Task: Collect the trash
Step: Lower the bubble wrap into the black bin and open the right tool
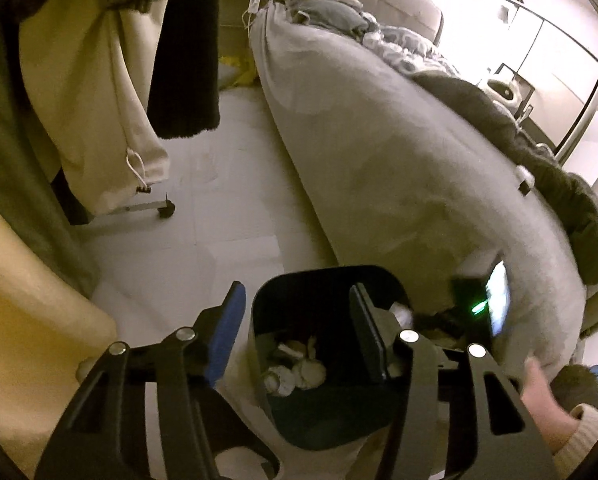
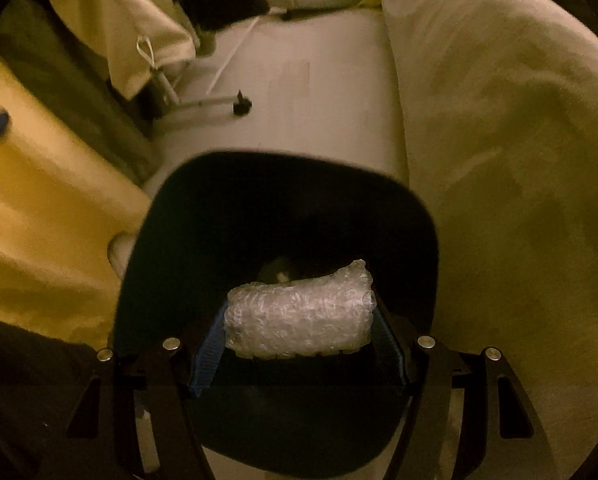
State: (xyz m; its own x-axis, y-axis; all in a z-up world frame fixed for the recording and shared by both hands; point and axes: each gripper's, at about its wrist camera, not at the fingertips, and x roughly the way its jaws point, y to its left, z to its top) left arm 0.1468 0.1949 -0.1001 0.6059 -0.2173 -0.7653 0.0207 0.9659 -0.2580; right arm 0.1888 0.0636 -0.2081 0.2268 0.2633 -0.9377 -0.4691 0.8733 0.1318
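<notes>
Bubble wrap (image 2: 299, 316), rolled into a short bundle, is sitting crosswise between the blue pads of the right gripper (image 2: 299, 332), which is clamping it at both ends with the jaws about half apart. Its long axis is running from pad to pad, level and square to the fingers, so neither end is pointing down into the bin (image 2: 415, 220); the bundle is hanging over the bin's dark mouth, toward the near rim. The left gripper (image 1: 299, 332) is standing empty, jaws partly apart, above the same bin (image 1: 323, 276), where crumpled paper (image 1: 303, 368) is already lying at the bottom.

Risks, as judged: the wrap is springy and light, so on release it is likely to unroll, cling to a pad, or bounce on the near rim and land on the floor (image 2: 319, 92) beside the bed (image 2: 499, 120). A release made too near that rim is the likeliest cause. The two grippers are also crowding one opening and could be knocking together.
</notes>
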